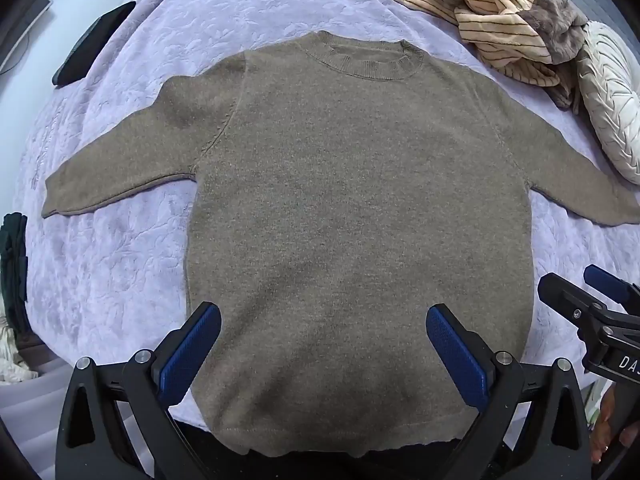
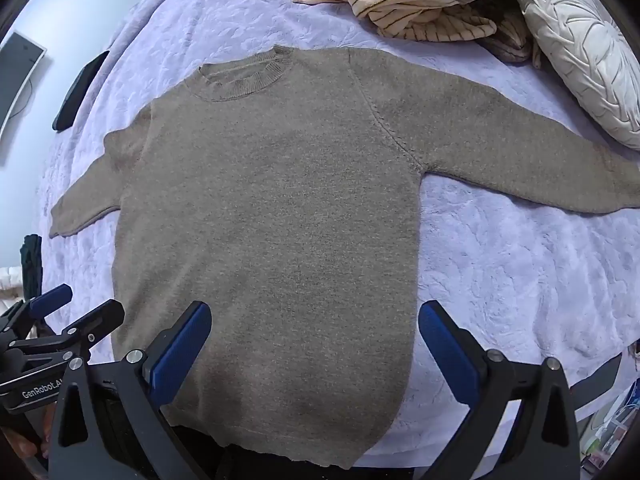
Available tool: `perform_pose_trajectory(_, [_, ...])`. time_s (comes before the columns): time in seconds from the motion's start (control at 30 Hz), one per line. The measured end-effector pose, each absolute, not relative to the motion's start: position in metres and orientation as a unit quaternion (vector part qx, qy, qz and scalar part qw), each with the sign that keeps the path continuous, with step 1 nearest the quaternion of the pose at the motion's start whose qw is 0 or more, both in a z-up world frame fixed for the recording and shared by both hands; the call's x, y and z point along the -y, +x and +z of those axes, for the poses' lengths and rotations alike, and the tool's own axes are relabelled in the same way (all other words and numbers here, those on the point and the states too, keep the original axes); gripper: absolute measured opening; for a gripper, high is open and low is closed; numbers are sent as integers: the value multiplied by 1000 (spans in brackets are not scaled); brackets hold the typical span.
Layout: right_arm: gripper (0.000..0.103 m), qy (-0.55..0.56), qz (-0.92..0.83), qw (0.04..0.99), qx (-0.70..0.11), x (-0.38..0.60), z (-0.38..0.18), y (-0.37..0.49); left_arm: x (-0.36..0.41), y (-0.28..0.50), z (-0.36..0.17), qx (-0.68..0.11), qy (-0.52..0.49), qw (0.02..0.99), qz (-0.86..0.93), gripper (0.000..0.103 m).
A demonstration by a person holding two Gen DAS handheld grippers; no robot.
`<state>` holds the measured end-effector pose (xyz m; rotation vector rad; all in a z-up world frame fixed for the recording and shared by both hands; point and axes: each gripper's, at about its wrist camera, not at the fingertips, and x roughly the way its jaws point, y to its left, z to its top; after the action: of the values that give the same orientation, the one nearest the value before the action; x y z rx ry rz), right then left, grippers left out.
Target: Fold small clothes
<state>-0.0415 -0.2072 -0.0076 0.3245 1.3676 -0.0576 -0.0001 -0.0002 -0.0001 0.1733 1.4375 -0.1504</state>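
Observation:
A small taupe knit sweater (image 1: 352,208) lies flat and face up on a lavender bedspread (image 1: 120,264), collar far, hem near, both sleeves spread sideways. It also shows in the right wrist view (image 2: 272,216). My left gripper (image 1: 324,344) is open and empty, hovering above the lower body of the sweater near the hem. My right gripper (image 2: 316,344) is open and empty, above the sweater's lower right part. The right gripper also shows at the right edge of the left wrist view (image 1: 588,296), and the left gripper at the left edge of the right wrist view (image 2: 76,308).
A heap of striped cream and grey clothes (image 1: 492,16) lies at the far right of the bed, next to a white quilted cushion (image 1: 608,104). A dark flat object (image 1: 92,44) lies at the far left. The bed's near edge runs just below the hem.

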Motion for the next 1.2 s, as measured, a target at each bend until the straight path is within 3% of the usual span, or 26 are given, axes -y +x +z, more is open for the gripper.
perform_pose_trajectory(1.2, [103,132,-17,755,-642,205,-21,-39,-13,-8,-1,-659,67,749,-30,103])
